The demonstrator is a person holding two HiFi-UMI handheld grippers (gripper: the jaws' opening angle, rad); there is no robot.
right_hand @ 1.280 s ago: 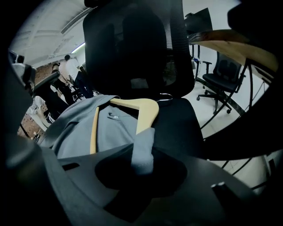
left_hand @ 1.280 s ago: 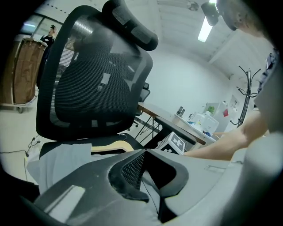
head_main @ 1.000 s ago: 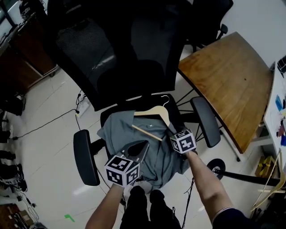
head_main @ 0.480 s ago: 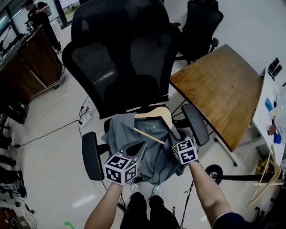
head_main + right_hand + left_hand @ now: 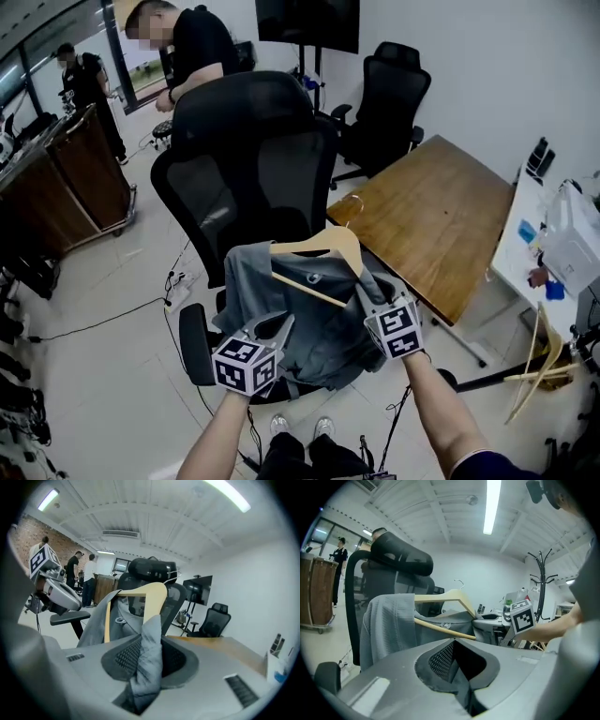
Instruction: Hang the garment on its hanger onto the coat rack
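A grey garment (image 5: 309,314) hangs on a wooden hanger (image 5: 319,246) whose metal hook (image 5: 349,202) points up, held in the air above a black office chair's seat. My right gripper (image 5: 367,292) is shut on a fold of the garment (image 5: 150,658) at the shoulder below the hanger's right end (image 5: 152,599). My left gripper (image 5: 272,328) is lower and to the left, its jaws shut on the garment's lower cloth (image 5: 459,686). In the left gripper view a black coat rack (image 5: 541,581) stands at the far right, behind the right gripper's marker cube (image 5: 520,616).
The black office chair (image 5: 253,159) stands right behind the garment. A wooden table (image 5: 431,220) lies to the right, with a white desk (image 5: 553,253) beyond it. A person (image 5: 202,47) stands behind the chair, a wooden cabinet (image 5: 66,178) at left, another black chair (image 5: 389,94) at back.
Both grippers have risen, lifting the garment and hanger off the chair seat. The right side rose more. The head view has tilted up, showing more of the room.
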